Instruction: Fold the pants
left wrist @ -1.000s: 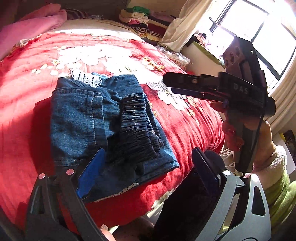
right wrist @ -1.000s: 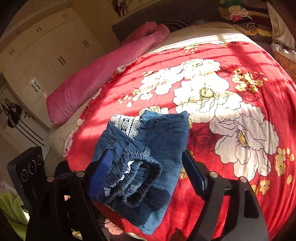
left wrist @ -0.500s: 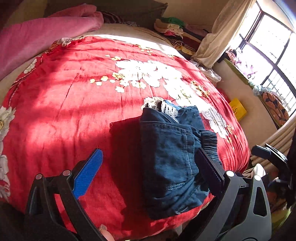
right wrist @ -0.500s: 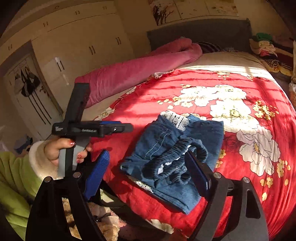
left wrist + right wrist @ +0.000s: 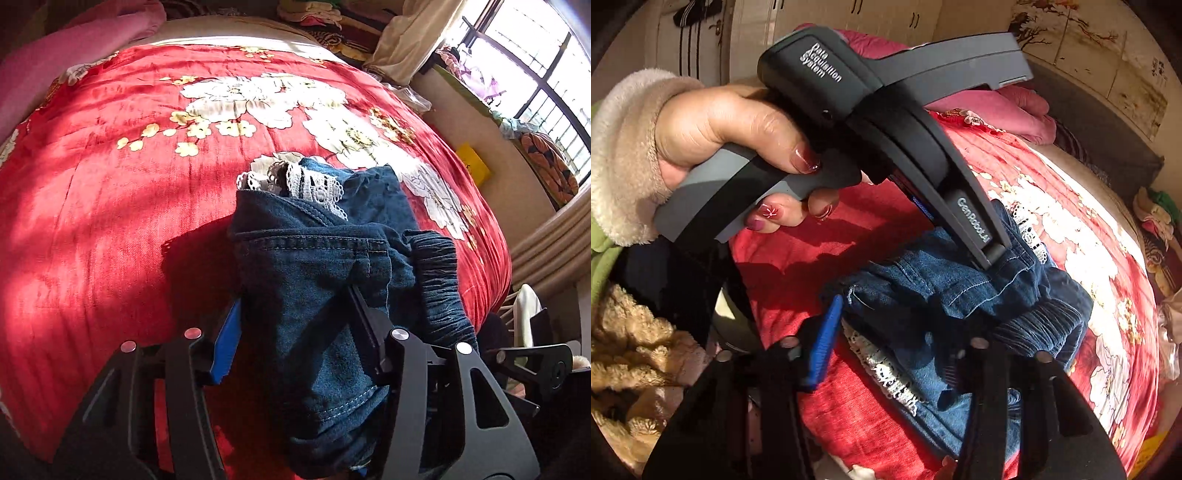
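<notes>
Folded blue denim pants (image 5: 317,273) with white lace trim (image 5: 314,182) lie in a bundle near the front edge of the red flowered bedspread (image 5: 110,184). My left gripper (image 5: 291,332) has its jaws around the near part of the bundle, the denim filling the gap between the blue pads. In the right wrist view the pants (image 5: 945,295) sit between the pads of my right gripper (image 5: 890,350), and the left gripper (image 5: 990,258) comes down onto them from above, held by a hand (image 5: 720,136). Both grips look closed on denim.
A pink quilt (image 5: 55,55) lies at the head of the bed. Stacked clothes (image 5: 317,14) and a curtain (image 5: 413,33) stand at the far right by the window (image 5: 535,62). A beige fluffy blanket (image 5: 631,354) lies beside the bed. Wardrobe doors (image 5: 849,14) stand behind.
Both grippers have moved in onto the folded pants from open positions beside them. Their jaws have narrowed around the denim bundle, and the left gripper now fills the right wrist view.
</notes>
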